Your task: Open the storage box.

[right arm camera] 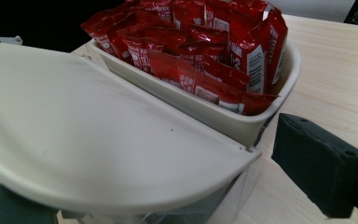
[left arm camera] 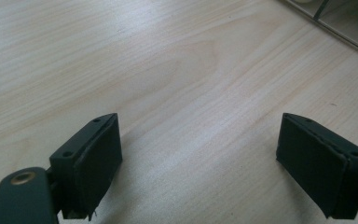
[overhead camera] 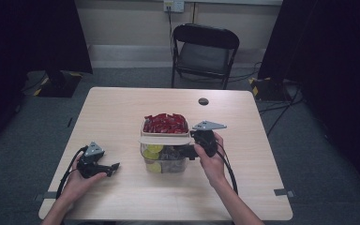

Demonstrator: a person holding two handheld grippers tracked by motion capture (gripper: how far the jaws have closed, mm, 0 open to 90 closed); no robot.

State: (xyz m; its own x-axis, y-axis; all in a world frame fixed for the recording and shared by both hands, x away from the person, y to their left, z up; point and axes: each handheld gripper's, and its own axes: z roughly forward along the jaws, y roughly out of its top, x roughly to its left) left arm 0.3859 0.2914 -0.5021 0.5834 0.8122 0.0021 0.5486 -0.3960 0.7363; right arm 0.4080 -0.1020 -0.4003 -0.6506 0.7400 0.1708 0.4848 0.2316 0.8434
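Note:
A clear plastic box (overhead camera: pixel 165 161) stands mid-table with yellow-green pieces inside. A cream tray (right arm camera: pixel 205 109) full of red sachets (overhead camera: pixel 166 123) sits on its far half, and a cream lid flap (right arm camera: pixel 98 144) covers its near half. My right gripper (overhead camera: pixel 189 152) is at the box's right side, open. In the right gripper view the gripper (right arm camera: pixel 161 189) has the flap's edge between its jaws; the left jaw is mostly hidden under the flap and the right pad (right arm camera: pixel 314 170) stands clear of it. My left gripper (overhead camera: pixel 114 167) rests on the table left of the box, open (left arm camera: pixel 200 158) over bare wood.
A black folding chair (overhead camera: pixel 205 49) stands beyond the far table edge. A small dark round cap (overhead camera: pixel 203 101) lies on the table (overhead camera: pixel 122 108) behind the box. Dark curtains hang at both sides, and cables run across the floor at the right.

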